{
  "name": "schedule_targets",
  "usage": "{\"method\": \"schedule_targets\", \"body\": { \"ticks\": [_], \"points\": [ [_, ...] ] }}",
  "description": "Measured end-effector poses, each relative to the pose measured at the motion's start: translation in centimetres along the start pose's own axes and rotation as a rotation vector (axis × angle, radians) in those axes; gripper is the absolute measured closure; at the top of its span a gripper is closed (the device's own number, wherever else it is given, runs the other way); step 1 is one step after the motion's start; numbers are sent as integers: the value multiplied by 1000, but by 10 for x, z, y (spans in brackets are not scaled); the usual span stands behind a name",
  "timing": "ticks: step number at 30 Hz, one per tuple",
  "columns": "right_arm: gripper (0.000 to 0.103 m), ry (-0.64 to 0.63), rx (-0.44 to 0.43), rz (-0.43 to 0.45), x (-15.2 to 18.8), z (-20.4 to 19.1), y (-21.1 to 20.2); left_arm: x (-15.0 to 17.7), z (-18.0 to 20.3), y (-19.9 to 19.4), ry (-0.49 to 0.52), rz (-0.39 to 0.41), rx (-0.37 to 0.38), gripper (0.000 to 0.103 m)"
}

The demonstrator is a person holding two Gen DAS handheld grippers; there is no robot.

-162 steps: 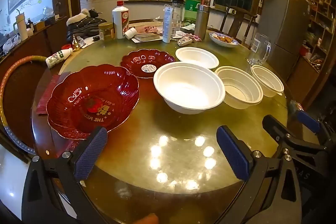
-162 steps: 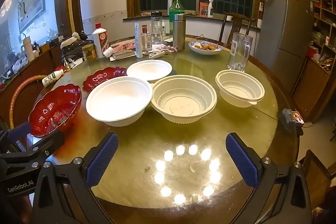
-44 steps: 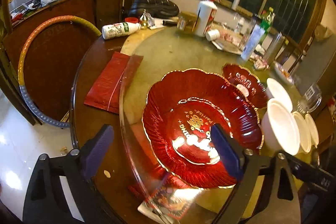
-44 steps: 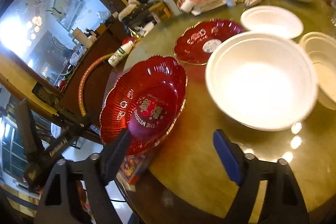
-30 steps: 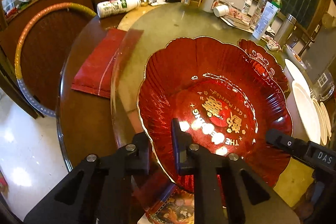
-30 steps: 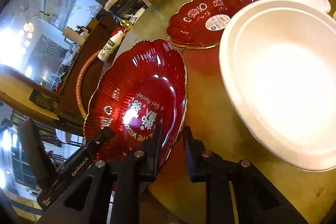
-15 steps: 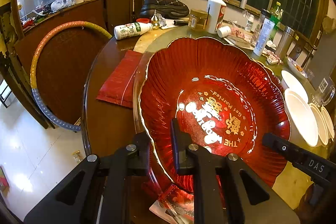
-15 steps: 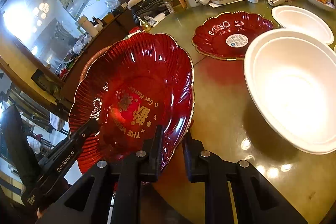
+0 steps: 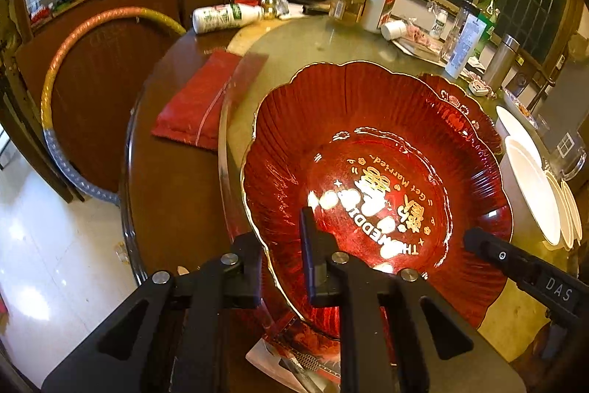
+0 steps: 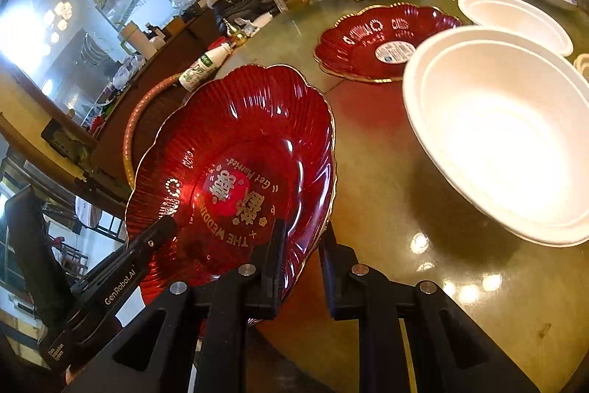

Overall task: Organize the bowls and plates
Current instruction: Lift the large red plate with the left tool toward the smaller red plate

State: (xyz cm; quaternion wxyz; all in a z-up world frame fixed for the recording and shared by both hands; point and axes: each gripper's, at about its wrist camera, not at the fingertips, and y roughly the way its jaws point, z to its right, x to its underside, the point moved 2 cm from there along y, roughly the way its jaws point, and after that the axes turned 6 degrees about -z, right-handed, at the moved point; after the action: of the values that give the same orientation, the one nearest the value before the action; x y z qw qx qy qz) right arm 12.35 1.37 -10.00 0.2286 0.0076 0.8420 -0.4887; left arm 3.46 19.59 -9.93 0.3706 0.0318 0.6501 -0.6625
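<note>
A large red scalloped bowl point(image 9: 375, 150) with a gold rim and gold lettering is held tilted above the table's near-left edge. My left gripper point(image 9: 280, 240) is shut on its near rim, one finger inside and one outside. My right gripper point(image 10: 302, 235) is shut on the opposite rim of the same bowl point(image 10: 235, 150). Each gripper shows in the other's view, gripping the far rim. A smaller red plate point(image 10: 386, 43) lies flat behind it. Beside that stand a big white bowl point(image 10: 508, 135) and a white plate point(image 10: 515, 21).
The round glass-topped table point(image 9: 294, 46) carries bottles, a jar and papers at the back. A red packet point(image 9: 206, 102) lies on the wood rim and a printed packet point(image 9: 294, 352) under the bowl. A hoop point(image 9: 73, 61) leans on the cabinet. More pale bowls point(image 9: 568, 209) sit far right.
Both grippers went from open beside the red bowl to shut on its rim. Since then the bowl has tipped up and come off the table slightly.
</note>
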Motion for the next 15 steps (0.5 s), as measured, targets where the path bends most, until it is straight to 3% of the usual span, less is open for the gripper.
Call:
{"method": "schedule_targets", "body": {
  "ticks": [9, 11, 12, 14, 15],
  "points": [
    [76, -14, 45, 5, 0, -5, -4, -1, 1, 4, -4, -21, 22, 86],
    [68, -20, 55, 8, 0, -7, -6, -3, 0, 2, -13, -20, 34, 74],
    [58, -23, 58, 18, 1, -8, -8, -3, -1, 0, -20, -10, 30, 69],
    [45, -29, 75, 42, 1, -10, -14, -3, -5, -7, -34, 25, 17, 42],
    [40, -30, 81, 58, 2, -10, -18, -4, -7, -10, -41, 43, 13, 38]
  ]
}}
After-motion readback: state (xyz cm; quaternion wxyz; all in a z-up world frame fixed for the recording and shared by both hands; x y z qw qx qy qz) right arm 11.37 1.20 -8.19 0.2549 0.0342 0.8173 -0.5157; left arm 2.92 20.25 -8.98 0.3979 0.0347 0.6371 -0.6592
